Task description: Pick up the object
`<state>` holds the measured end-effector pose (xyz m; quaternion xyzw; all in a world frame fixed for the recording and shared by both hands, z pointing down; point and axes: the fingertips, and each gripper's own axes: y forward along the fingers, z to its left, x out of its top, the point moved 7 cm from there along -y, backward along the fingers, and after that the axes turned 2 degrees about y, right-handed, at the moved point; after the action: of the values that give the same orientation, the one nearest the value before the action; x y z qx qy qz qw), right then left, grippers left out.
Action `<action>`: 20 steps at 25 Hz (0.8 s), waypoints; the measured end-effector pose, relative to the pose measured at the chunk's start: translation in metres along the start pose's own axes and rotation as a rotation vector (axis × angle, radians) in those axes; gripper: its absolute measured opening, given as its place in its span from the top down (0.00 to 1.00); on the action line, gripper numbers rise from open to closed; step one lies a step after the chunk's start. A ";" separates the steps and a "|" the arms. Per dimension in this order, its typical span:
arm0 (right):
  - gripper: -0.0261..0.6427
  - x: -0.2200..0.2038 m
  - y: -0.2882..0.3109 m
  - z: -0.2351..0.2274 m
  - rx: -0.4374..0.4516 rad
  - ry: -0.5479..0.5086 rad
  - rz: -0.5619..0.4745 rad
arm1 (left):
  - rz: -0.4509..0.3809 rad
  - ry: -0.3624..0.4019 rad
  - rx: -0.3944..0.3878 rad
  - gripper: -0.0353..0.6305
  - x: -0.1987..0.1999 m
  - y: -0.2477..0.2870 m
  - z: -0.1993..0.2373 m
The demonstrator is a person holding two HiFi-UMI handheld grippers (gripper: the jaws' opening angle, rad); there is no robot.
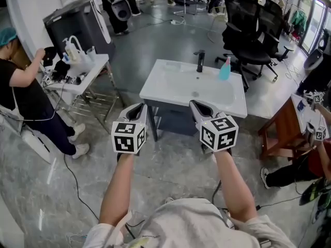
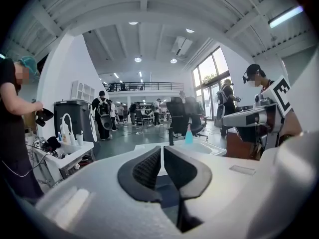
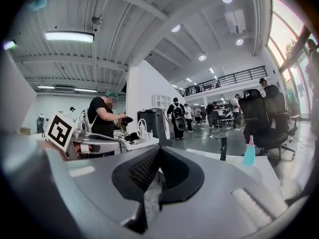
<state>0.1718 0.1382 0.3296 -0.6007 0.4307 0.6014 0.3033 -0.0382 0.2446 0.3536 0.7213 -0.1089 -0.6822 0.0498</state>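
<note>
A blue spray bottle (image 1: 225, 68) stands at the back right of a white sink unit (image 1: 170, 89), beside a black faucet (image 1: 200, 61). Both grippers are held short of the sink's near edge, pointing at it. My left gripper (image 1: 139, 107) is shut with nothing between its jaws; in its own view the pads meet (image 2: 162, 153) and the bottle (image 2: 189, 135) shows beyond. My right gripper (image 1: 195, 105) is also shut and empty (image 3: 159, 153), and it sees the bottle (image 3: 249, 154) and the faucet (image 3: 223, 148) ahead to the right.
A white folding table (image 1: 95, 66) with bottles and clutter stands at the left, a person in black (image 1: 23, 94) beside it. Black office chairs (image 1: 253, 27) stand behind the sink. A wooden table (image 1: 282, 123) and another person's legs are at the right. Cables run over the floor.
</note>
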 end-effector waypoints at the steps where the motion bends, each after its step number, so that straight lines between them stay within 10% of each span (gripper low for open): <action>1: 0.96 0.001 0.002 0.002 0.001 -0.004 0.003 | -0.004 -0.003 0.000 0.91 0.000 -0.001 0.003; 20: 0.96 0.007 0.082 -0.041 0.020 0.025 -0.029 | -0.019 0.004 0.013 0.79 0.004 0.070 0.046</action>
<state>0.1177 0.0642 0.3395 -0.6114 0.4314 0.5851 0.3125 -0.0901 0.1794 0.3619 0.7238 -0.1063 -0.6806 0.0390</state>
